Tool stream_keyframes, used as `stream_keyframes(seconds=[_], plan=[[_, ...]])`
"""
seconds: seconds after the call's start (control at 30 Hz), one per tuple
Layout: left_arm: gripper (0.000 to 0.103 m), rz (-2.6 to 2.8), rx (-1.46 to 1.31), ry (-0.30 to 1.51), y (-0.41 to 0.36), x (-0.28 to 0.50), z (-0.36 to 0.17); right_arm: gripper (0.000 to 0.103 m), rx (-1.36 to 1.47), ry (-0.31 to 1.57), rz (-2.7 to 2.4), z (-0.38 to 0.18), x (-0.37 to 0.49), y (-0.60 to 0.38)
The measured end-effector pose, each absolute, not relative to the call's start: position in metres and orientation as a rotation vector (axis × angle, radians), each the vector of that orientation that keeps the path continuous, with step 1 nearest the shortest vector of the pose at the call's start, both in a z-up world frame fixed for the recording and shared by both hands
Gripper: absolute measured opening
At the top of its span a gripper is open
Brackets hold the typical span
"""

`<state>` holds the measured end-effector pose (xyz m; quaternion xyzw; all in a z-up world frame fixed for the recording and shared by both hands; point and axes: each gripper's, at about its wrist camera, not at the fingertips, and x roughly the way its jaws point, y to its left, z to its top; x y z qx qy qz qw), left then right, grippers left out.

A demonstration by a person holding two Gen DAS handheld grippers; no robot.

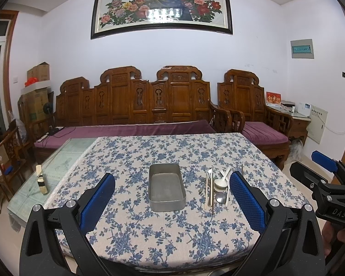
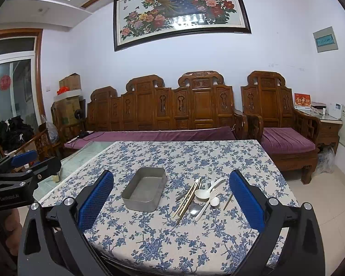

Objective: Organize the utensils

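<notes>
Utensils, a mixed pile of pale chopsticks and spoons (image 2: 197,197), lie beside the empty grey metal tin (image 2: 145,189) mid-cloth; both grippers (image 1: 172,192) (image 2: 171,189) spread, holding nothing; pinch one piece singly.

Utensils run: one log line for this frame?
stage: start | left gripper: open, empty | right gripper: open, empty | metal tin: empty | utensils: piled on tablecloth, right of tin

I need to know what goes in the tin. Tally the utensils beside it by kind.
Chopsticks: 4
White spoons: 2
Metal spoon: 1
Metal fork: 1
White fork: 1
Total: 9. The pile overlaps, so the count is approximate.
</notes>
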<state>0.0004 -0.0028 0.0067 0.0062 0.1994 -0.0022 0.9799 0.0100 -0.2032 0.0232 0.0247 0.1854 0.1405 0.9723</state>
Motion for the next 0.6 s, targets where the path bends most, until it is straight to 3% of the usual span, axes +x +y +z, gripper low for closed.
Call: stream_keyframes(seconds=[0.6], plan=[[0.097, -0.008, 0.011, 0.404, -0.0057, 0.0021, 0.0069, 0.101, 0.051, 0.374, 0.284, 0.0225, 0.0102, -0.2030]])
